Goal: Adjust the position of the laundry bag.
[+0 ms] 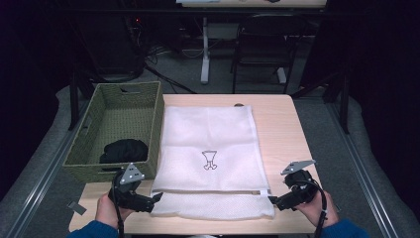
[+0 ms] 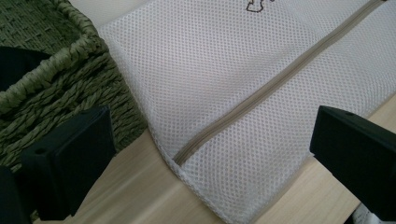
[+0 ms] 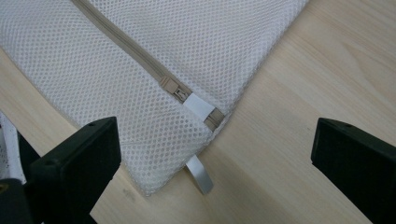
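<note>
On my screens, a white mesh laundry bag [image 1: 210, 153] lay flat on the table [image 1: 287, 129], its left edge just beside a woven green basket [image 1: 124, 106] holding a black garment [image 1: 125, 150]. My left hand-held gripper [image 1: 157, 197] sat at the bag's near left corner, jaws spread wide and holding nothing. The right hand-held gripper [image 1: 272, 200] was likewise wide open and empty (near right corner), facing the zipper pull [image 3: 178, 92] and a white tab [image 3: 200, 173].
</note>
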A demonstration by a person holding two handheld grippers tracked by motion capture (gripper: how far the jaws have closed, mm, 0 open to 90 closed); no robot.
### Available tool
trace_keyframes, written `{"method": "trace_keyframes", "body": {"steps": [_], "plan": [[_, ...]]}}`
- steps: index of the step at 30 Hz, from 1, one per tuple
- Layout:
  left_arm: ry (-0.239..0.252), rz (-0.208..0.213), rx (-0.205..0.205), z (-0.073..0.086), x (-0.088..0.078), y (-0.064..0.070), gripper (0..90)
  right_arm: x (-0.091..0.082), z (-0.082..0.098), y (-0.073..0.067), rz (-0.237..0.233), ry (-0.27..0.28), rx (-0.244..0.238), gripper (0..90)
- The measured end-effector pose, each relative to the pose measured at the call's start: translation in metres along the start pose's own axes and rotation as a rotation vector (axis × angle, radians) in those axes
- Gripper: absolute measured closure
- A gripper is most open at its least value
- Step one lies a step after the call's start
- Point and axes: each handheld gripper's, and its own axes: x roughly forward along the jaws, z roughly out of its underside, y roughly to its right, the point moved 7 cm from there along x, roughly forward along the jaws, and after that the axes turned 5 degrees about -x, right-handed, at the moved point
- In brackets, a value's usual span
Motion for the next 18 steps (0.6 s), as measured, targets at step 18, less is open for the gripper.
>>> {"method": "trace_keyframes", "body": {"steps": [18], "plan": [[-0.069, 0.068, 0.082, 0.005, 0.011, 0.021, 25.1, 0.004, -0.001, -0.005, -0.004, -0.019, -0.032, 26.2]]}}
